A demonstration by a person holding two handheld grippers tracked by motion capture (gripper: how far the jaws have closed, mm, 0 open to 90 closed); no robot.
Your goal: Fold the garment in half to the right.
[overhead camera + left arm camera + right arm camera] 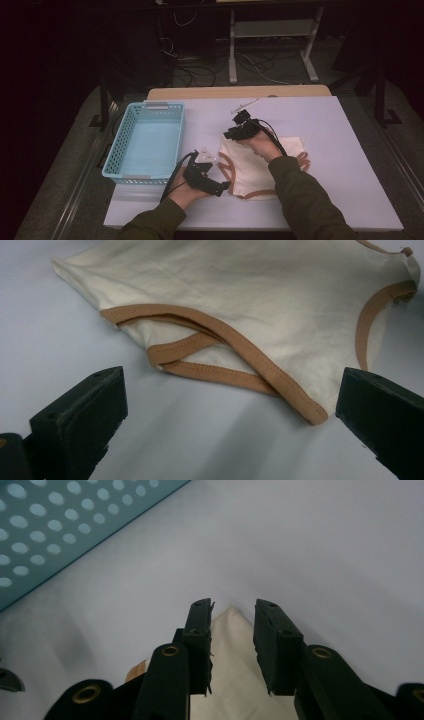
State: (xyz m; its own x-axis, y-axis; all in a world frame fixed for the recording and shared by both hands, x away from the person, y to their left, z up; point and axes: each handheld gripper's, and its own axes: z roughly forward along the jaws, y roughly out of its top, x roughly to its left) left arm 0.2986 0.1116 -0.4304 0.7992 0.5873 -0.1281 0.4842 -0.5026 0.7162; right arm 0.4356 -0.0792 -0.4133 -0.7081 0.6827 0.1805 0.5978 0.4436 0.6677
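Nearest the person, at the front-left of the white table (350,165), the left gripper (223,187) lay low in the left hand (182,195), jaws spread wide and clamping nothing, aimed rightward at the garment. The left gripper view gave detail the high view lacked: black, blocky, matte jaws either side of the frame, w/ the near hem of the cream garment (260,305) between and beyond them, not touching either. Its tan binding (240,347) showed a stitched seam line, curving in looped bands; the weave looked fine and soft, lightly creased.

From the high view, the cream garment (250,172) lay flat at the table's middle-front, its long axis running roughly left to right, one corner pointing toward the far-left. The tan binding (227,167) edged its left and right ends.

Farther off, the right gripper (235,122) sat over that far-left corner, held by the right hand (260,142), olive sleeve (305,200) trailing back. The right gripper view showed what the high view couldn't: the cream corner (232,645) as a pointed tip lying between narrowed jaws, a gap visible each side, pads not yet pressing the cloth. So: partly closed, nothing gripped.

Left of the garment stood the blue basket (117,152), oblong plastic w/ perforated walls, long axis near to far. In the right gripper view the basket (60,525) wall showed rows of round holes.

Beyond the table: dark floor, cables, metal frame legs.
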